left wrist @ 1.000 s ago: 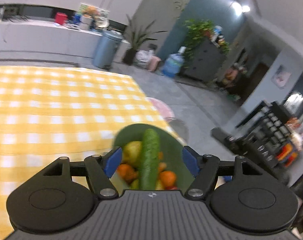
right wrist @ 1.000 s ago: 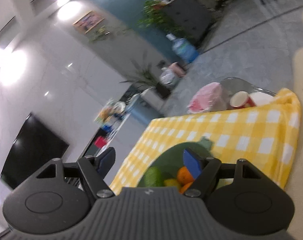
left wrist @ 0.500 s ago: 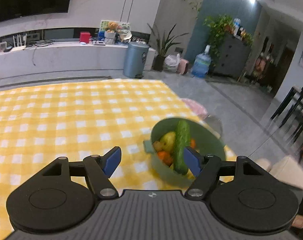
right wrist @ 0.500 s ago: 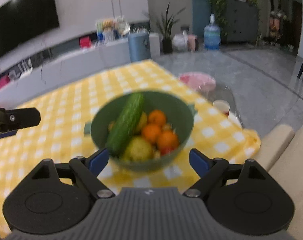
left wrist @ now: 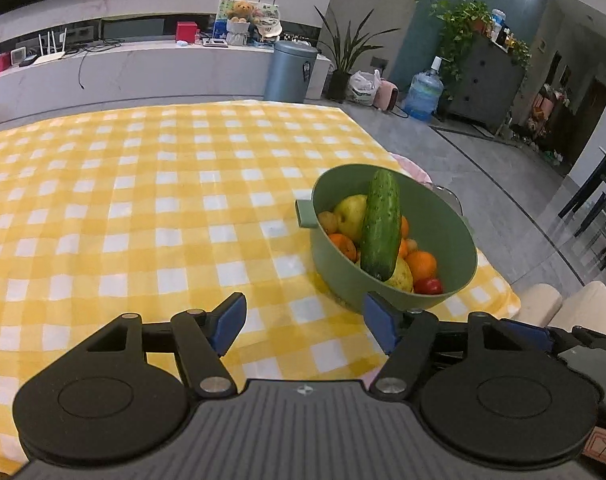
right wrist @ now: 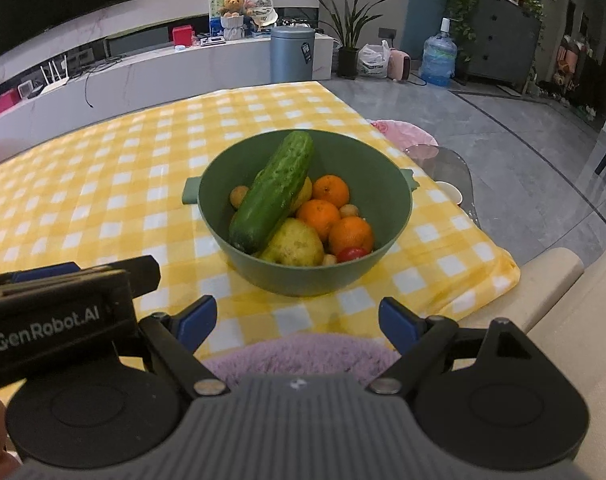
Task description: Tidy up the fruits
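Note:
A green bowl (right wrist: 387, 184) stands near the right edge of the yellow checked tablecloth (right wrist: 103, 184). A long cucumber (right wrist: 275, 192) leans across oranges (right wrist: 351, 234), a yellow pear (right wrist: 295, 246), a small tomato (right wrist: 351, 254) and small brown fruits. The bowl also shows in the left wrist view (left wrist: 443, 220) with the cucumber (left wrist: 381, 224) standing up in it. My left gripper (left wrist: 305, 322) is open and empty, just short of the bowl and to its left. My right gripper (right wrist: 295, 322) is open and empty, in front of the bowl.
The left gripper's body (right wrist: 55, 308) sits at the left of the right wrist view. A purple fluffy cloth (right wrist: 303, 354) lies under the right gripper. A cream chair (right wrist: 575, 304) is at the right. A pink item (right wrist: 403, 130) and a glass table (right wrist: 447, 164) lie beyond the cloth's edge.
Both grippers have pulled back and levelled out, so the bowl now sits farther ahead and fully in view. The fruit has not moved.

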Motion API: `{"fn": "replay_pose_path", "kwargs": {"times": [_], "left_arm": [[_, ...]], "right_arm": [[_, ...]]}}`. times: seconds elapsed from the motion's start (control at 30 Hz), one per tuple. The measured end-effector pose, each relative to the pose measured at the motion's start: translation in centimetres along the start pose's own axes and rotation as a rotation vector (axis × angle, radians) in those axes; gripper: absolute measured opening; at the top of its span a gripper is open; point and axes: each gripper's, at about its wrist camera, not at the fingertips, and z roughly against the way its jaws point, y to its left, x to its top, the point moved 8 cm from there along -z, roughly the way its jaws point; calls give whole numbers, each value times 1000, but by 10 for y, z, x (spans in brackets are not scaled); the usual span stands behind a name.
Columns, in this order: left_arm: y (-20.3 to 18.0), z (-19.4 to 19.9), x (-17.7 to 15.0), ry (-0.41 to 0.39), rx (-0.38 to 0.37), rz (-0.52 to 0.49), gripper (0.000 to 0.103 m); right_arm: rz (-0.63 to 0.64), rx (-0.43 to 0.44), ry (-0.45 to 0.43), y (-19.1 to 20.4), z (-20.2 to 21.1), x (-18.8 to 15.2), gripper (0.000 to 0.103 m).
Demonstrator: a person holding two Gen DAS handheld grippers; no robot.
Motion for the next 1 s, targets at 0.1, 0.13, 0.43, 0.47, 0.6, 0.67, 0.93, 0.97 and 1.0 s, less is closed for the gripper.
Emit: {"fn": "replay_pose_path", "kwargs": {"times": [0.1, 0.13, 0.43, 0.47, 0.6, 0.67, 0.93, 0.97, 1.0], "left_arm": [[-1, -2, -1, 2, 0, -3, 78], [0, -2, -1, 2, 0, -3, 78], [0, -4, -3, 7, 4, -4, 78], [0, -5, -3, 7, 3, -3, 78], [-1, -5, -2, 3, 11, -11, 77], [-1, -5, -3, 1, 20, -19, 77], [-5, -3, -4, -8, 26, -44, 77], [-6, -3, -4, -8, 26, -45, 77], [-6, -3, -4, -7, 23, -45, 77]], "right_arm": [[7, -2, 11, -1, -3, -2, 85], [10, -4, 11, 0, -3, -3, 85], [3, 12, 19, -1, -10, -7, 85], [6, 11, 19, -1, -11, -7, 85], [-3, 21, 13, -2, -13, -8, 85], [-15, 27, 7, -2, -14, -9, 85], [-35, 26, -12, -1, -18, -12, 85], [-37, 28, -13, -2, -19, -12, 85], [-39, 29, -12, -2, -19, -12, 85]]}}
